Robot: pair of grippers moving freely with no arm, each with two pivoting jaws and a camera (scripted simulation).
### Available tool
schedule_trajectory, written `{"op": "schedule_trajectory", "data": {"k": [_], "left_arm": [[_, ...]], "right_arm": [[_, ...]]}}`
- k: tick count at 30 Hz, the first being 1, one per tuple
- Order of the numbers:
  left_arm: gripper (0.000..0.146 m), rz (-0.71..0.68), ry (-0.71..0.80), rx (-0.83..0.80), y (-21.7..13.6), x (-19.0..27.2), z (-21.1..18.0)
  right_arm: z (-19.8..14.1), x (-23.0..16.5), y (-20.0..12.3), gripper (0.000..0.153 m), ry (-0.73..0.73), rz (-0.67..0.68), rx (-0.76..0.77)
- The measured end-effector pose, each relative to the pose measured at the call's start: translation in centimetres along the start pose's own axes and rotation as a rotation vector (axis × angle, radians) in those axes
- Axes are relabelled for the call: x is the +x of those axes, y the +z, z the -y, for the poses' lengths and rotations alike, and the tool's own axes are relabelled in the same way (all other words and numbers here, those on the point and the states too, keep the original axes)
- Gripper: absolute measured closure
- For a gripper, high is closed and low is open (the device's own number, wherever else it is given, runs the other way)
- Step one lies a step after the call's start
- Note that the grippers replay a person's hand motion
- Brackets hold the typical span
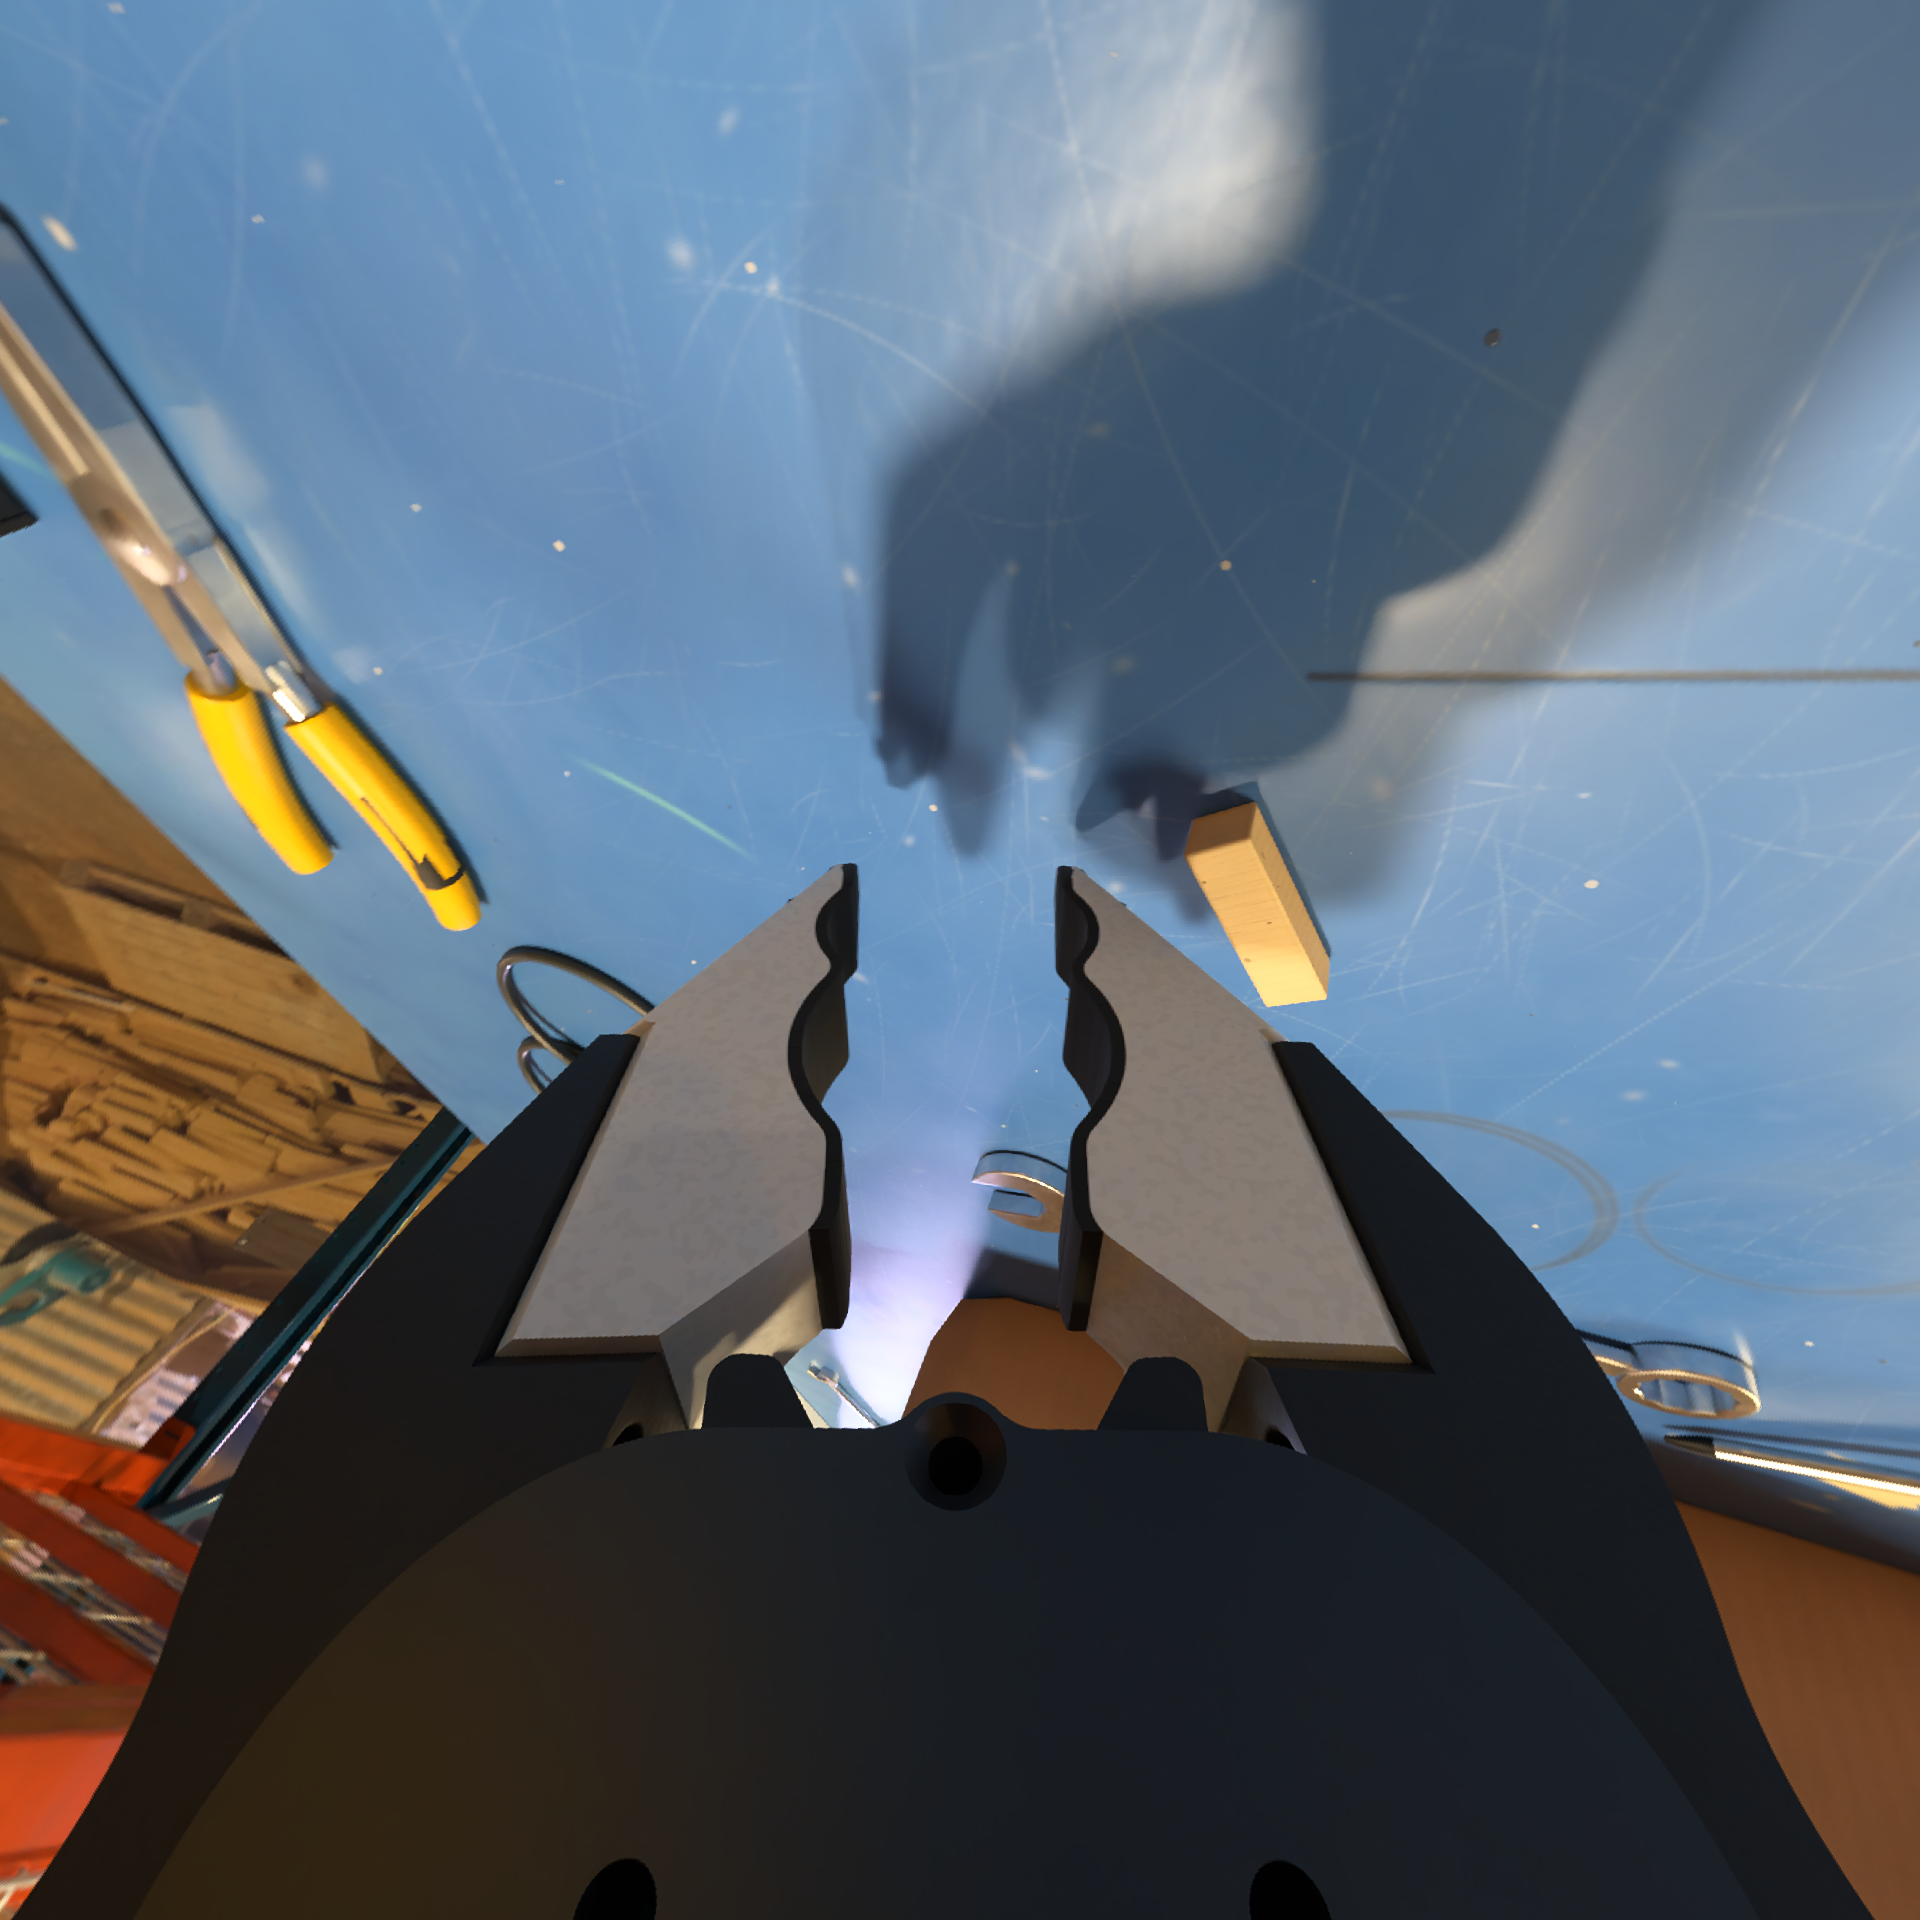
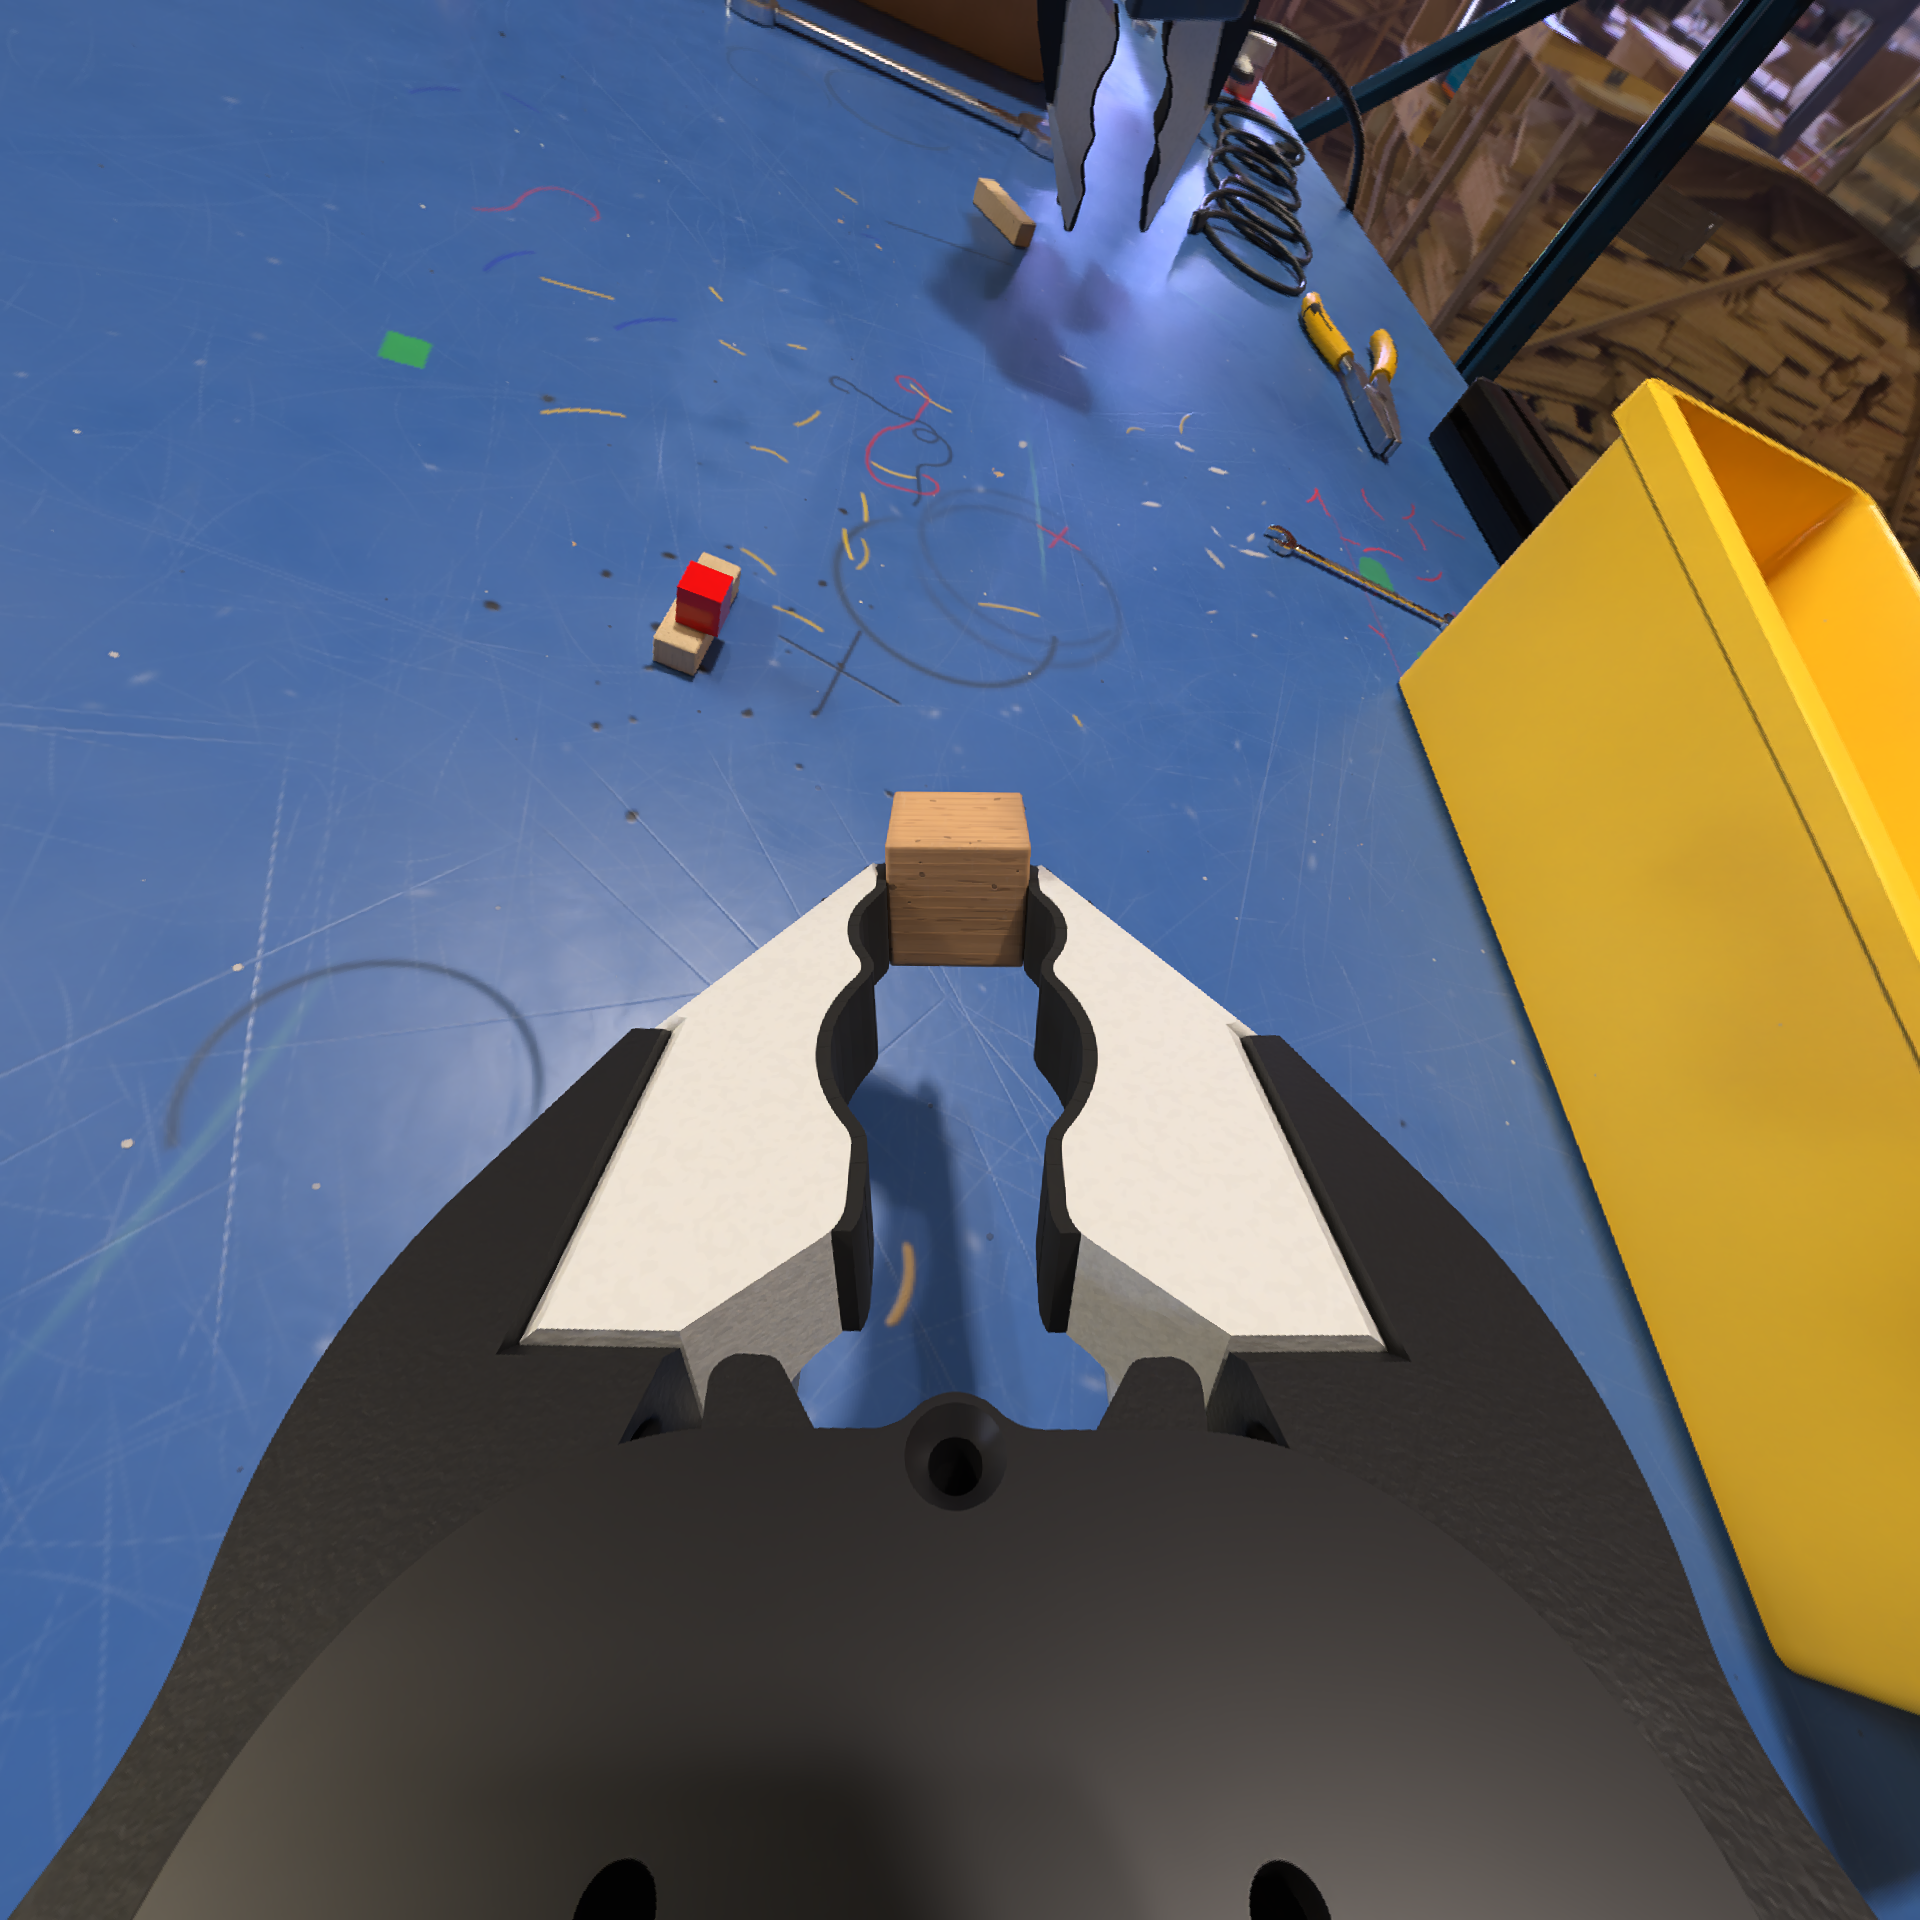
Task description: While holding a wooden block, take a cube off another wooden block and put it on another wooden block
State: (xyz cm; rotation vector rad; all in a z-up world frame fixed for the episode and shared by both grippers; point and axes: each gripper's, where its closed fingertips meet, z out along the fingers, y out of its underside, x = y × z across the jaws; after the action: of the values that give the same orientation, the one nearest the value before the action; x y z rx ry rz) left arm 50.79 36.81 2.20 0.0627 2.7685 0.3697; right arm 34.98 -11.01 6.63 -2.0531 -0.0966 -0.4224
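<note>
My right gripper (image 2: 957, 883) is shut on a wooden block (image 2: 957, 878), held end-on above the blue table. A red cube (image 2: 703, 594) sits on a second wooden block (image 2: 688, 634) lying on the table ahead and to the left. A third wooden block (image 2: 1003, 211) lies far off next to the left gripper (image 2: 1112, 213), which hangs fingers down above the table. In the left wrist view my left gripper (image 1: 957, 883) is open and empty, and that third block (image 1: 1257, 904) lies just right of its fingertips.
A yellow bin (image 2: 1683, 935) stands at the right. Yellow-handled pliers (image 2: 1356, 369), a black coiled spring (image 2: 1252, 197) and a thin wrench (image 2: 1351, 566) lie near the table's right edge; the pliers also show in the left wrist view (image 1: 332, 790). A green patch (image 2: 404, 349) marks the table at left.
</note>
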Motion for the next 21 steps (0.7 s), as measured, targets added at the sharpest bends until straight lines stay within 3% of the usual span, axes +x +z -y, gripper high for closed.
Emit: {"op": "schedule_trajectory", "data": {"k": [6, 11, 15, 18, 21], "left_arm": [[0.138, -0.042, 0.004, -0.02, 0.7, 0.4, -0.3], [0.142, -0.035, -0.096, 0.022, 0.3, 0.1, -0.3], [0.14, 0.008, -0.18, 0.099, -1.2, -0.6, 0.2], [0.112, 0.036, -0.124, 0.099, -1.3, -0.6, 0.6], [0.112, 0.018, -0.085, 0.051, -0.3, -0.2, 0.8]], "right_arm": [[-0.2, 0.1, 0.0, 0.128, 0.001, 0.0, -0.005], [-0.3, 0.2, -0.1, 0.128, 0.004, -0.001, -0.007], [-0.3, 0.2, -0.1, 0.128, 0.004, 0.0, -0.007], [-0.3, 0.1, -0.1, 0.128, 0.002, 0.003, -0.007], [-0.3, 0.1, -0.1, 0.128, -0.001, 0.001, -0.01]]}}
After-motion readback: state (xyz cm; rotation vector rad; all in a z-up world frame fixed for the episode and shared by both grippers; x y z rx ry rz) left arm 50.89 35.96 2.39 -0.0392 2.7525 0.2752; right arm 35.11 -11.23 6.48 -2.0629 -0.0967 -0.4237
